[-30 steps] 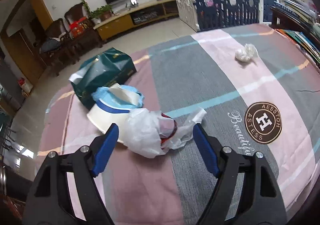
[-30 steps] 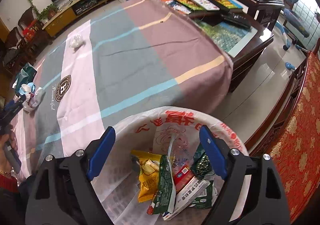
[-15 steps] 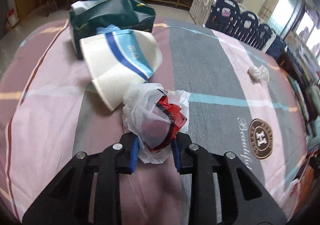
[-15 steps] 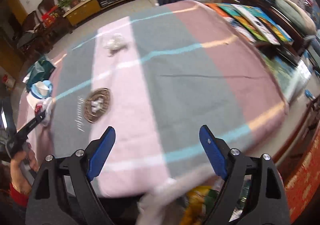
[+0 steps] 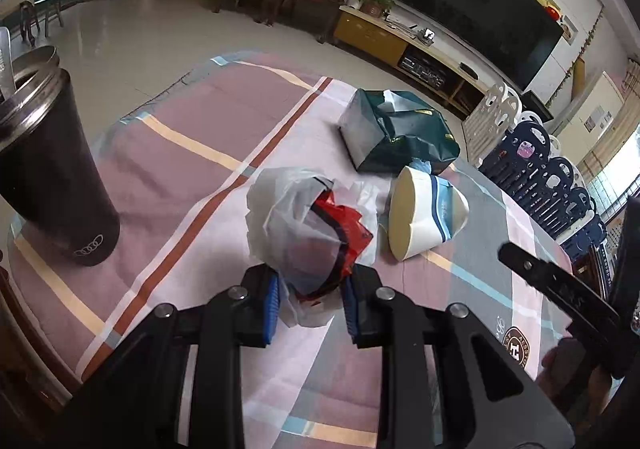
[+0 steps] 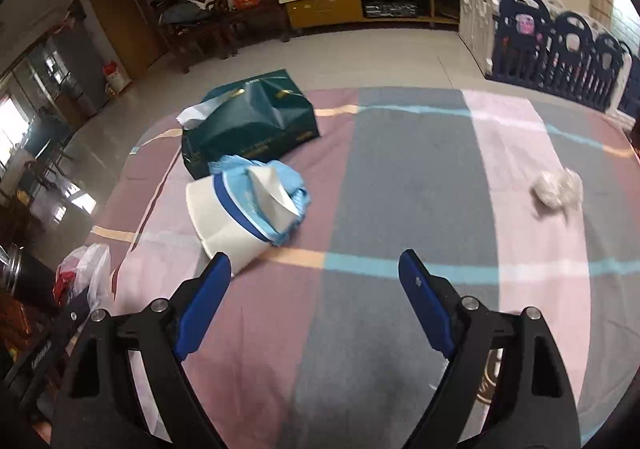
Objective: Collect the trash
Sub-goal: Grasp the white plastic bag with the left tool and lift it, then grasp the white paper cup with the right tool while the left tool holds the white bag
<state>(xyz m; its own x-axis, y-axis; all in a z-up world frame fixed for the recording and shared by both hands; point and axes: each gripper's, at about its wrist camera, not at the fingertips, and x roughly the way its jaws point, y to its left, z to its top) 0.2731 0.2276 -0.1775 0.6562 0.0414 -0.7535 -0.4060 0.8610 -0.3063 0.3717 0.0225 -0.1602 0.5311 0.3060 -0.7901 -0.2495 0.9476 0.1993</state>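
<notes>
My left gripper [image 5: 310,303] is shut on a crumpled white plastic bag with red wrapping inside [image 5: 304,233], its blue pads pinching the bag's near end just above the striped tablecloth. The same bag [image 6: 86,269] shows at the far left of the right wrist view. A tipped white paper bowl with a blue band [image 5: 426,217] lies just beyond it, with blue plastic stuffed in it [image 6: 256,205]. My right gripper [image 6: 316,281] hangs open over the cloth, nothing between its fingers, its left pad close to the bowl. A crumpled white tissue [image 6: 558,189] lies at the right.
A dark green paper bag [image 5: 396,133] lies behind the bowl. A tall black steel tumbler [image 5: 44,177] stands at the table's left edge. The other gripper's black arm [image 5: 560,289] and a hand show at the right. A blue and white play fence [image 6: 560,37] borders the far side.
My left gripper closed on the plastic bag and rolled, swinging left with it. The right gripper swept from over the trash bin across the table to the bowl, still open.
</notes>
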